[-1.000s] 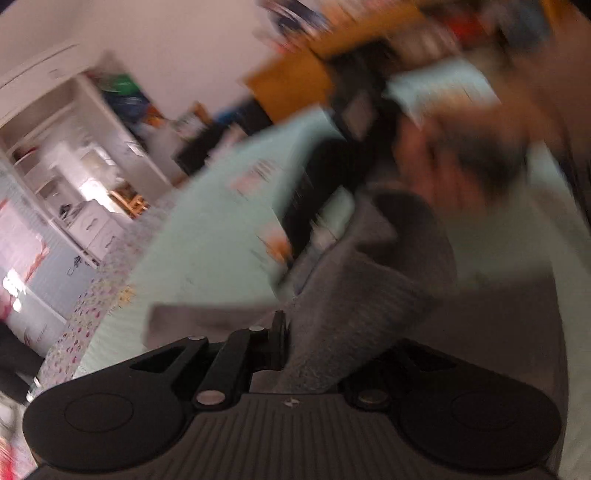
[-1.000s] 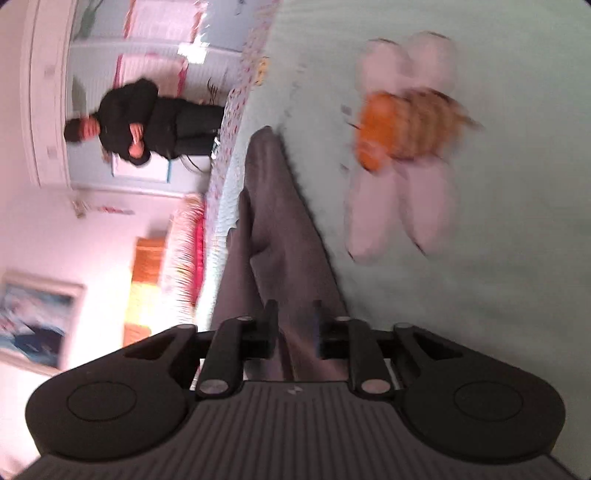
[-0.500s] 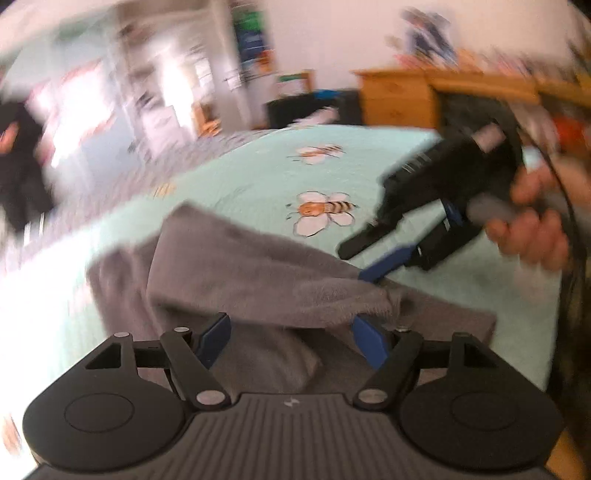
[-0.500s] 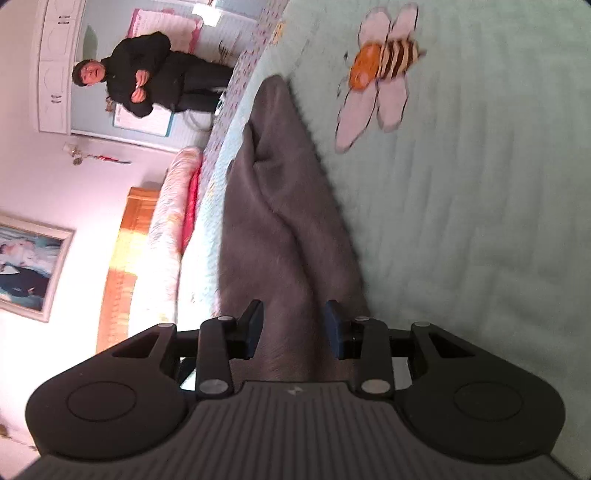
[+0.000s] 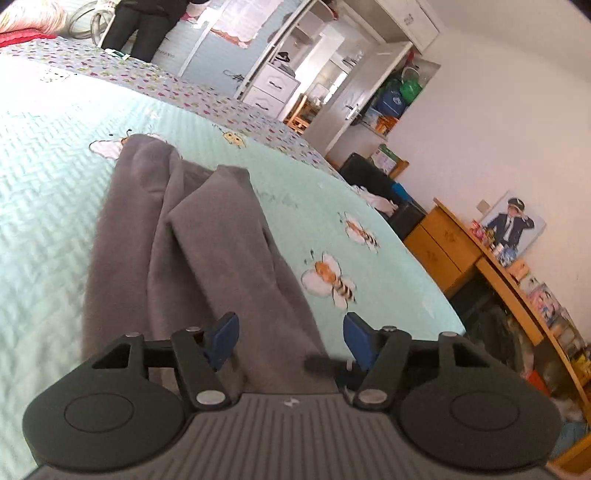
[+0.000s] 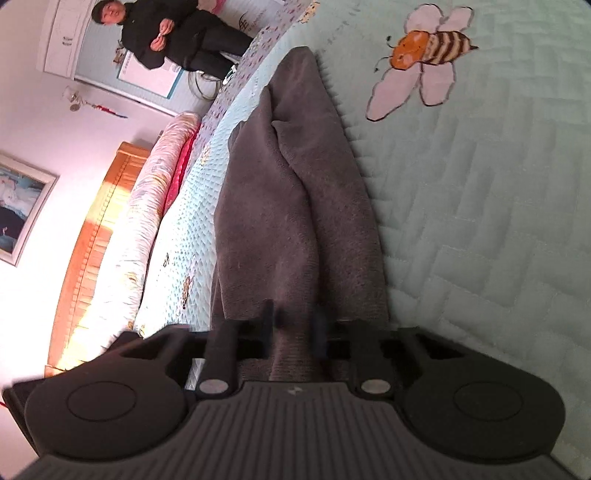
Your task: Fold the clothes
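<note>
A grey garment (image 5: pixel 207 240) lies in long loose folds on a mint bedspread (image 5: pixel 55 221) printed with bees. My left gripper (image 5: pixel 290 341) hovers over its near end. Its blue pads (image 5: pixel 221 339) stand wide apart and are closing, with cloth below the gap but not pressed. In the right wrist view the same garment (image 6: pixel 295 184) runs away from me across the bedspread (image 6: pixel 480 221). My right gripper (image 6: pixel 293 326) is blurred, and its jaws are closing on a raised fold at the garment's near end.
A person in black (image 6: pixel 166 33) stands beyond the far end of the bed. A wooden headboard (image 6: pixel 92 240) and rolled quilt (image 6: pixel 147 206) line one side. A wooden desk (image 5: pixel 480 266) and an open white wardrobe (image 5: pixel 332 74) stand past the bed's edge.
My left gripper let go of the grey cloth, opened and rolled upright; the other hand and gripper left its view. My right jaws widened, then narrowed on the fold.
</note>
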Action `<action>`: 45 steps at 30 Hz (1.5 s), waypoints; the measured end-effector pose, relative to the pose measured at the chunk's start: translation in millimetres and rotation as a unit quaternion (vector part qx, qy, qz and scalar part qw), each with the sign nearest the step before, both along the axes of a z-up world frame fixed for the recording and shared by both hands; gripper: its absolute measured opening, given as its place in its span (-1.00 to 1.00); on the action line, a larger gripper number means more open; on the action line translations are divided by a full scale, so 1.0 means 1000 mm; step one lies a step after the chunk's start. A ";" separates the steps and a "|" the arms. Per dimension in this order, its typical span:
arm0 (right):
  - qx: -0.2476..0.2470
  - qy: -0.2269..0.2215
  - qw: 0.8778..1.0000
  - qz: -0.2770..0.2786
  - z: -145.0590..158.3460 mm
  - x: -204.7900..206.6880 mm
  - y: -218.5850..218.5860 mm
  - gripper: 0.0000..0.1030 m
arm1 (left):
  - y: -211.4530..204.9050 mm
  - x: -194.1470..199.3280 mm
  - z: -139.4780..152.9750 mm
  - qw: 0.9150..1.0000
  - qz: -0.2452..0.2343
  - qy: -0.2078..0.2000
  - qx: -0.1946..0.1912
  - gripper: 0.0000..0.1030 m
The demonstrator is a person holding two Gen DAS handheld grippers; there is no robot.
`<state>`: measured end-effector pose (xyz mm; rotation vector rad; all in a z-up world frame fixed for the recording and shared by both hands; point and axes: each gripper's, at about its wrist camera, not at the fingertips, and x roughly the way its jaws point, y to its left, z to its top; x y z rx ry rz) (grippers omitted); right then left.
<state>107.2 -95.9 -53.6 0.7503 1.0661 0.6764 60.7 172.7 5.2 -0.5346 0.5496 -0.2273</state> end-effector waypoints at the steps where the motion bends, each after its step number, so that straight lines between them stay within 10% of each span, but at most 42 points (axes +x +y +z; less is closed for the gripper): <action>1: -0.003 -0.006 1.000 0.002 0.002 0.001 0.001 -0.86 | 0.000 0.009 0.001 1.000 0.003 0.000 0.004 0.26; 15: 0.167 0.021 0.986 0.002 0.016 0.028 -0.018 -0.90 | 0.057 0.079 -0.030 0.978 0.101 0.069 -0.167 0.26; 22: 0.160 0.018 0.987 0.016 0.022 0.038 -0.023 -0.89 | 0.068 0.089 -0.024 0.968 0.132 0.083 -0.194 0.20; 28: 0.189 0.028 0.981 0.009 0.024 0.039 -0.030 -0.89 | 0.064 0.062 -0.017 0.971 0.159 0.116 -0.134 0.22; 37: 0.210 0.021 0.978 0.007 0.032 0.029 -0.033 -0.89 | 0.064 0.083 -0.029 0.967 0.134 0.109 -0.188 0.19; 38: 0.210 0.023 0.978 0.005 0.030 0.029 -0.034 -0.89 | 0.065 0.088 -0.030 0.965 0.136 0.113 -0.195 0.10; 40: 0.197 0.024 0.980 0.003 0.028 0.031 -0.035 -0.89 | 0.069 0.096 -0.030 0.962 0.138 0.116 -0.207 -0.86; 45: 0.117 -0.028 0.993 0.015 0.023 0.028 -0.029 -0.89 | 0.066 0.111 -0.021 0.979 0.141 0.080 -0.121 -0.80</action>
